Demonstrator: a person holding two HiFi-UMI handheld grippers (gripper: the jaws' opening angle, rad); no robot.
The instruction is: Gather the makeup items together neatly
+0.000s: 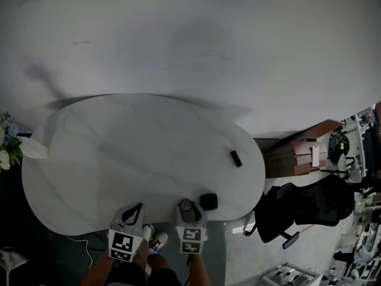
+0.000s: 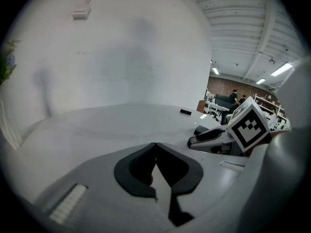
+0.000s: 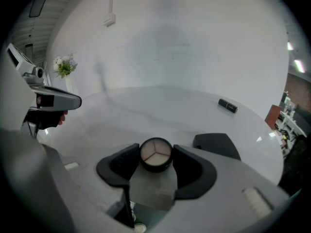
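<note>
While you hold both tools low at the near edge of the white counter (image 1: 119, 154), your right tool (image 3: 156, 160) is squeezing a small round pot (image 3: 156, 154) between its two jaws. This pot is black on the outside and has no lid on it. Inside you can see three pale slices of powder, cut like a pie, and they fill the pot to the top. You cannot tell if the pot touches the counter or hangs just over it.

Your left tool (image 2: 155, 145) is clenched tight, its black jaws pressed together with nothing between them. It sits to the left of the right tool, near it but not touching.

Just beside the right tool, on its right, a small black box (image 1: 208, 201) sits flat on the counter. It looks closed, so you cannot see what is in it.

Farther away, near the right edge of the counter, a little black tube (image 1: 236, 158) lies on its side. It is well apart from the box and the pot. It is too small to tell if it has a cap on.

Some flowers (image 1: 6, 142) stand past the left end of the counter. A black chair (image 1: 297, 210) stands on the floor off to the right.
</note>
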